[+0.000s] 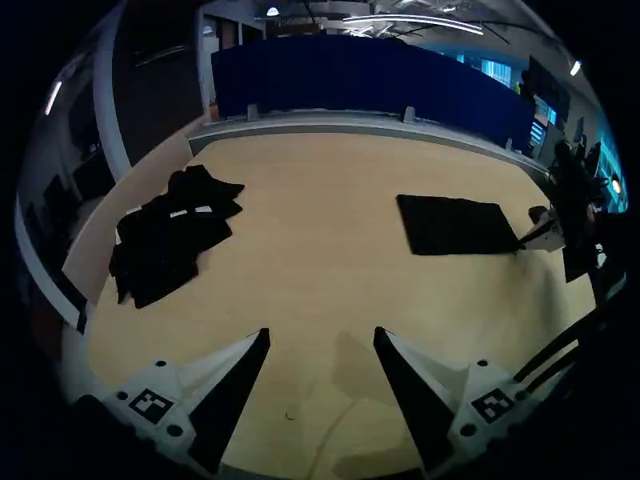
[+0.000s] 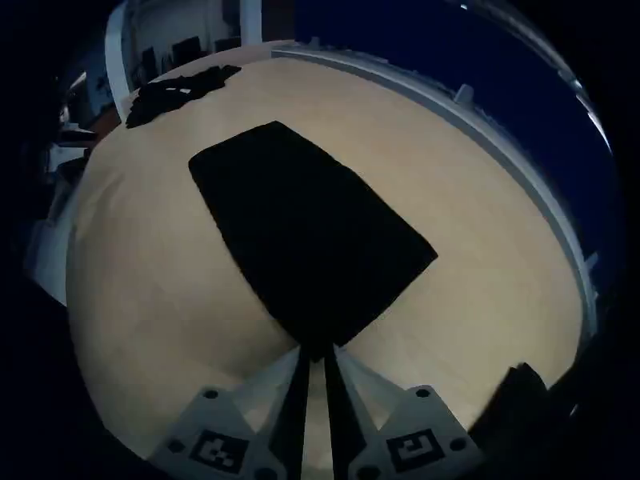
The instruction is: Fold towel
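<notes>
One towel (image 1: 458,225) is counted, one cloth heap (image 1: 168,236), one tabletop (image 1: 320,200), and two claws: left claw (image 1: 322,344), right claw (image 2: 316,350).

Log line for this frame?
left hand-held gripper: open, empty | right hand-held gripper: shut on towel corner | towel: folded, flat on table | cloth pile: apart, untouched

**Matt cloth on a smooth worktop**

The towel (image 2: 312,240) is black cloth, matt. The heap of dark cloths (image 1: 172,240) looks equally dull. The worktop (image 1: 320,208) is pale wood-look board, smooth with a faint sheen. The fingers (image 1: 440,374) are pale matt plastic with black inner faces.
</notes>
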`<state>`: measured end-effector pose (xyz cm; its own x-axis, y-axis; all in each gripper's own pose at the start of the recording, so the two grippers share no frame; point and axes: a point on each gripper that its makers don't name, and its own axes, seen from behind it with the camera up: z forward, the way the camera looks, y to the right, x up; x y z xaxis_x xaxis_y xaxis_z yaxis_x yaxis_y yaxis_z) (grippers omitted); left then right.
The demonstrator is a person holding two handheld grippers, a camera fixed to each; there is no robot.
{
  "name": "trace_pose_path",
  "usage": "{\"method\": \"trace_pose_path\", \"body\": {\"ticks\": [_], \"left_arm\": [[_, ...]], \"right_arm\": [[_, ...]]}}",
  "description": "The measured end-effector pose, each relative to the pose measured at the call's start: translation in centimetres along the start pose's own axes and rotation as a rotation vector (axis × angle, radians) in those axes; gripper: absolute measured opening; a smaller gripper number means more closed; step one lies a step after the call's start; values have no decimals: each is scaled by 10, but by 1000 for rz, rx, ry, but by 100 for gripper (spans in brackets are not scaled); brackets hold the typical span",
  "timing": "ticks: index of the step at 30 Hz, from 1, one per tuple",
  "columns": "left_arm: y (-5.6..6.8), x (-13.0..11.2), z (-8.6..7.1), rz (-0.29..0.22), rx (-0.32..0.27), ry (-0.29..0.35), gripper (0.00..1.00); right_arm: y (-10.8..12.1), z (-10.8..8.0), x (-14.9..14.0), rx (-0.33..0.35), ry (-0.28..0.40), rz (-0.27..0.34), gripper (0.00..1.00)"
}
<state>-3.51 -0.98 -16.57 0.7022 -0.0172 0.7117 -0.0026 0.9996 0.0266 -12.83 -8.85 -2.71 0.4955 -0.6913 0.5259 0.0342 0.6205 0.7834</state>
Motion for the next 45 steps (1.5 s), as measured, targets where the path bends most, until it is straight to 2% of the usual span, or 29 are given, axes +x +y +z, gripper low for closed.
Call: {"method": "trace_pose_path", "body": {"ticks": [3, 12, 18, 33, 45], "left_arm": [[0, 0, -1, 1, 0, -1, 96], [0, 0, -1, -2, -4, 1, 96], [2, 0, -1, -2, -9, 1, 96], [5, 7, -5, -18, -23, 18, 96], [10, 6, -5, -18, -39, 22, 96]], "right_arm": [[1, 1, 0, -3, -1, 3, 6], [3, -2, 7, -11, 17, 7, 5], [5, -12, 19, -21, 42, -3, 5], [14, -42, 88, -46, 130, -89, 5], [15, -45, 116, -48, 150, -138, 5]]}}
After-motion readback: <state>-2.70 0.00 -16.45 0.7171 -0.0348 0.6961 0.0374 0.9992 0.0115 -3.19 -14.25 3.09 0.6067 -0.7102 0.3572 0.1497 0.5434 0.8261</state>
